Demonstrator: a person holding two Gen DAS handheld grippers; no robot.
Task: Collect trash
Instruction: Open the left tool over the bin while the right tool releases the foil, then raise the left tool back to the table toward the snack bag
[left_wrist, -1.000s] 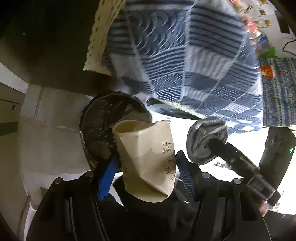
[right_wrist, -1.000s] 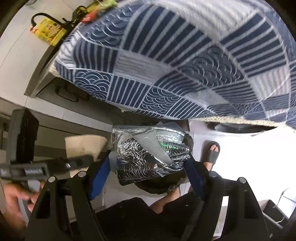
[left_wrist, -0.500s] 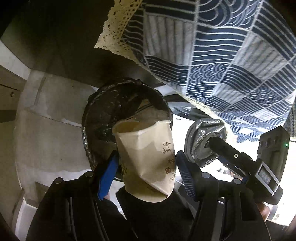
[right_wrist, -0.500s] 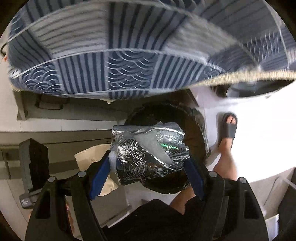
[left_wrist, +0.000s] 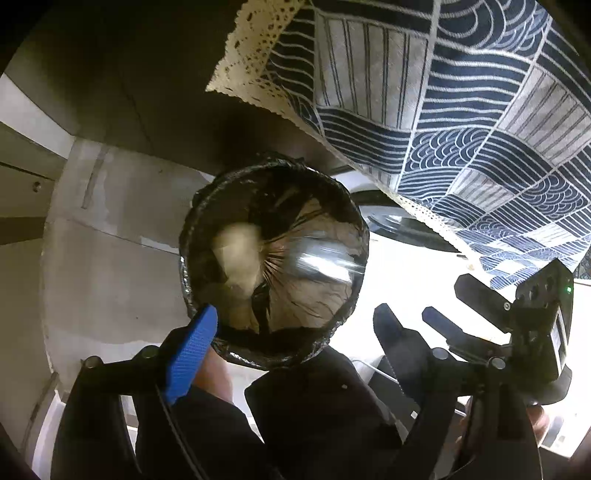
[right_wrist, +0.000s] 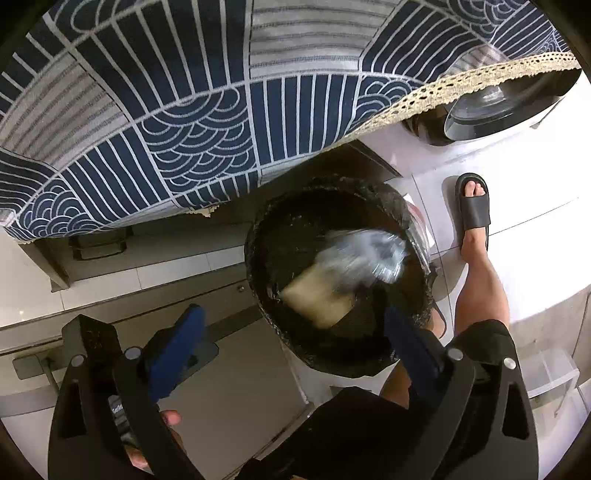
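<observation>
Above the trash bin (left_wrist: 273, 258), both hand-held grippers are hovering with nothing between their fingers. Left of the bin's near rim, the left gripper (left_wrist: 291, 343) is standing with its jaws spread wide: its blue ribbed finger pad (left_wrist: 190, 354) is lying against the rim, and its other, dark finger is sitting clear to the right of the bin. Inside the bin, below and ahead of that gripper, the paper cup (left_wrist: 240, 254) is lying on its side toward the left, a tan, creased, tapering shape. Just right of the cup, the foil wrapper (left_wrist: 325, 262) is showing as a shiny silver smear, blurred by motion. A crinkled glossy black liner is covering the round bin, gathering in folds at the bottom.

From the right wrist view, the right gripper (right_wrist: 291, 339) is also gaping, its blue fingers straddling the near edge of the bin (right_wrist: 258, 236). The cup (right_wrist: 319, 299) is lying below the wrapper (right_wrist: 364, 258), the two overlapping. Beyond the bin, a tablecloth (right_wrist: 207, 110) is hanging, navy and grey woven patchwork with wave and stripe motifs and a cream lace hem. Right of the bin, a bare foot in a dark slide sandal (right_wrist: 472, 206) is standing on white tile.
</observation>
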